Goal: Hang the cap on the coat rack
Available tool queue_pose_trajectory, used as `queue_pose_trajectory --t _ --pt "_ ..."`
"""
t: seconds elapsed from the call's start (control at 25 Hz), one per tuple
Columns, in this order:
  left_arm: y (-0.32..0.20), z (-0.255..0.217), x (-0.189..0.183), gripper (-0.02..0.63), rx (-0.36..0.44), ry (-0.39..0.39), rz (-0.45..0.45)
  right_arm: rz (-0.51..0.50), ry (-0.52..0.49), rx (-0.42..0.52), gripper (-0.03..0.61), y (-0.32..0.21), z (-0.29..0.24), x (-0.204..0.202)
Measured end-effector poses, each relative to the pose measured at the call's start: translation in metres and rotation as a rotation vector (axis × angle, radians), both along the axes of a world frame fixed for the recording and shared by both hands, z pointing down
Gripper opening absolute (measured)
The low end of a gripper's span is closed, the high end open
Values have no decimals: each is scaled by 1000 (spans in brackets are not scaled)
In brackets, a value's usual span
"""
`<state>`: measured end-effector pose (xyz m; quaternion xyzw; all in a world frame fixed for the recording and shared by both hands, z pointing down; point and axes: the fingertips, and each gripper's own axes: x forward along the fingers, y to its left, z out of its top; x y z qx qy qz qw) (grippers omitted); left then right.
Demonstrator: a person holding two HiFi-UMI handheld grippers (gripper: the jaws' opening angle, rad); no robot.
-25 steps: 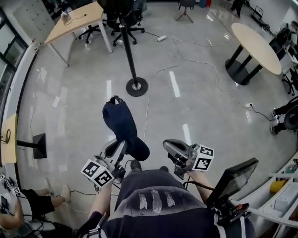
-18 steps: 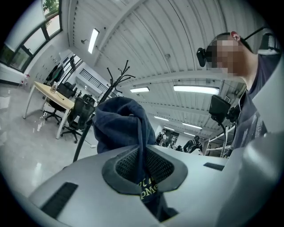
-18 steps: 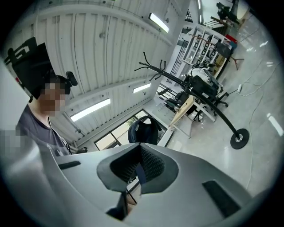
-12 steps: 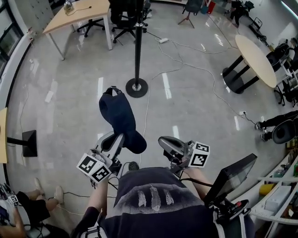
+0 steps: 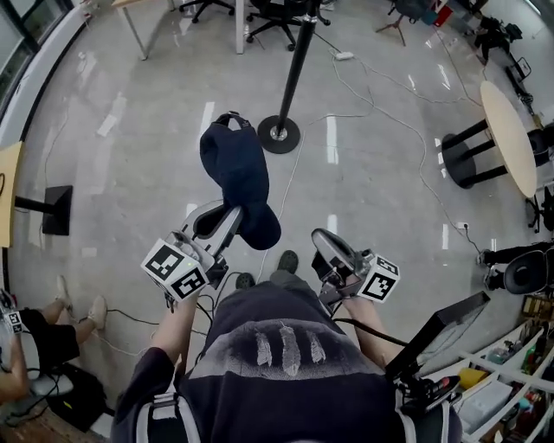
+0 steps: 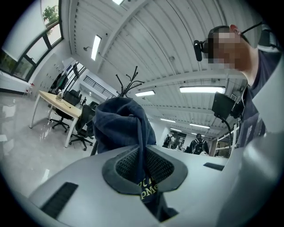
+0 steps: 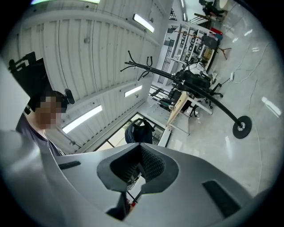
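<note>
A dark navy cap (image 5: 238, 173) sticks up from my left gripper (image 5: 227, 227), which is shut on its fabric. In the left gripper view the cap (image 6: 122, 128) is pinched between the mesh pads and hides most of what lies ahead. Above the cap show the hooks of the black coat rack (image 6: 128, 84). The rack's pole (image 5: 299, 52) rises from a round base (image 5: 279, 134) on the floor just beyond the cap. My right gripper (image 5: 333, 255) is shut and holds nothing. In its own view the coat rack (image 7: 195, 88) is ahead and the cap (image 7: 140, 131) is beside it.
White cables (image 5: 381, 78) trail over the grey floor past the rack base. A round table (image 5: 511, 130) stands at the right, and desks with office chairs (image 5: 277, 13) behind the rack. A black floor stand (image 5: 56, 210) is at the left, with a seated person (image 5: 35, 346) near it.
Both grippers have travelled forward toward the coat rack, with the cap still pinched in the left one. The rack base now lies closer to the cap.
</note>
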<state>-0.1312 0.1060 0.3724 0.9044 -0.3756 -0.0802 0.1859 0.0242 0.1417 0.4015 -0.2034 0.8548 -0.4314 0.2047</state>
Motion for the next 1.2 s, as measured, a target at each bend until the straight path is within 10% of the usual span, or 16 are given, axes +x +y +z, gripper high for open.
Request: queue_pose_trajectory --t 0.6,1.2 --pt "-43 -14 31 38 35 -138 -245 -303 94 227 4 -88 11 35" --pt "-137 -15 -49 38 77 -111 -248 -266 109 165 3 -166 16 -40"
